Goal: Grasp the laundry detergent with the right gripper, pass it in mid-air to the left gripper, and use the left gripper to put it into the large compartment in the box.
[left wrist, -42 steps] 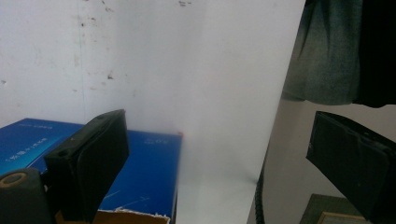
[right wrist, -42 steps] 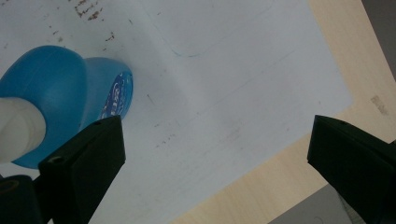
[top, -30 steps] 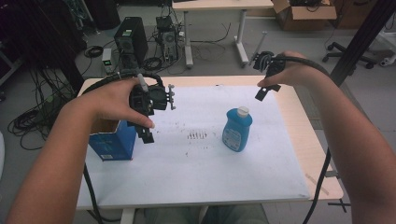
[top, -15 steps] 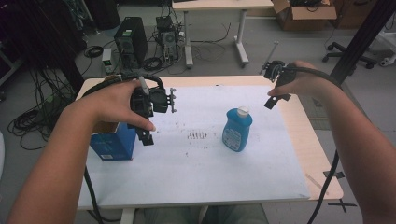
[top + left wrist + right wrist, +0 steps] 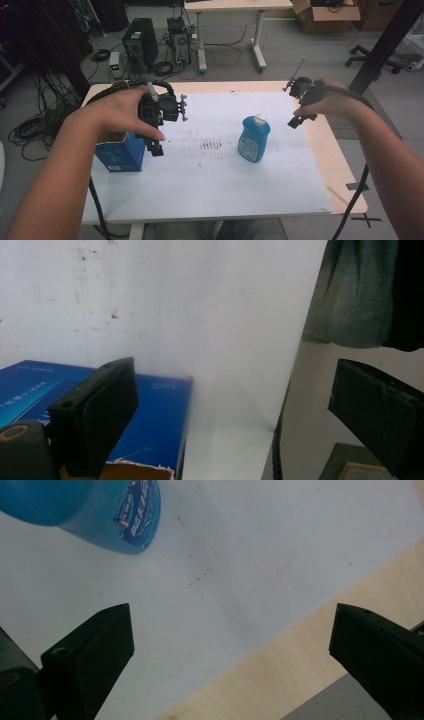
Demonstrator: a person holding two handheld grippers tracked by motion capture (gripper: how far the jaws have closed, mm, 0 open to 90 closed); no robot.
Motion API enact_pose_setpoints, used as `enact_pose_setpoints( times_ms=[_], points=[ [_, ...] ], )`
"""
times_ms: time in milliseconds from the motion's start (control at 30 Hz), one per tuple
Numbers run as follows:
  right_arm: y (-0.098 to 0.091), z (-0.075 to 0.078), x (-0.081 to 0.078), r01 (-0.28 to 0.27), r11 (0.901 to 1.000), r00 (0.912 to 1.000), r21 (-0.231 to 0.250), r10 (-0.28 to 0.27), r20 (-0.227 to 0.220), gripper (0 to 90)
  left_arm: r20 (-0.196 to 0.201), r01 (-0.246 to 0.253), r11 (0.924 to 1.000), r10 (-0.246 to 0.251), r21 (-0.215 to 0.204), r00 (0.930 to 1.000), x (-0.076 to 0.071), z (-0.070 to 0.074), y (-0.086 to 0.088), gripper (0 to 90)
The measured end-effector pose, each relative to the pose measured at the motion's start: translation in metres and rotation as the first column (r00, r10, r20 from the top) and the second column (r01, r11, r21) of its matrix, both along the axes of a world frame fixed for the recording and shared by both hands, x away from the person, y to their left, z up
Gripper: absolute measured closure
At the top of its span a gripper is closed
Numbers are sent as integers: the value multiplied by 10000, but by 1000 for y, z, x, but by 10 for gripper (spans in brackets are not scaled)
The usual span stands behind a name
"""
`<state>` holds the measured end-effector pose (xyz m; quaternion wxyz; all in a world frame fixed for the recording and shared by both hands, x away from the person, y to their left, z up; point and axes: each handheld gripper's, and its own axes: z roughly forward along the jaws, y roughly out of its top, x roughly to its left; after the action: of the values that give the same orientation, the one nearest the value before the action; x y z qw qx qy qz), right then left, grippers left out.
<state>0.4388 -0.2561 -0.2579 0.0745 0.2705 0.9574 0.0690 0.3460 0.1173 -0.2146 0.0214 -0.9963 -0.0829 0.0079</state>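
Observation:
A blue bottle with a white cap (image 5: 254, 140) stands upright on the white sheet, right of centre. At the table's left sits an open-topped blue carton (image 5: 120, 156). My left gripper (image 5: 156, 145) hangs just right of the carton, above the sheet, jaws pointing down. In the left gripper view it (image 5: 232, 375) is open and empty, with the carton (image 5: 150, 410) under its left jaw. My right gripper (image 5: 297, 120) hovers right of the bottle near the sheet's edge. In the right gripper view it (image 5: 230, 615) is open and empty, with the bottle (image 5: 100, 515) at upper left.
The white sheet (image 5: 225, 185) covers most of the wooden table (image 5: 340, 165), with dark smudges (image 5: 210, 145) at its middle. On the floor beyond lie a computer tower (image 5: 139, 47) and cables. A black pole (image 5: 385, 45) rises at the right, near the right arm.
My right gripper has drifted right and toward the near side, away from the bottle's top. The left gripper has barely moved.

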Motion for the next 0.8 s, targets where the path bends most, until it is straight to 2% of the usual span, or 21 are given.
enact_pose_setpoints(
  times_ms=[500, 800],
  points=[
    [-14, -30, -21, -7, 9991, 9999, 426, 12, -137, 42, -10, 60, 10000, -60, 56, 10000, 0, -2, -1, 62],
    [-18, -54, -34, -82, 9946, 9997, 1032, 104, -213, 45, -17, 89, 9999, -89, 95, 10000, -1, -2, -5, 62]
  ],
)
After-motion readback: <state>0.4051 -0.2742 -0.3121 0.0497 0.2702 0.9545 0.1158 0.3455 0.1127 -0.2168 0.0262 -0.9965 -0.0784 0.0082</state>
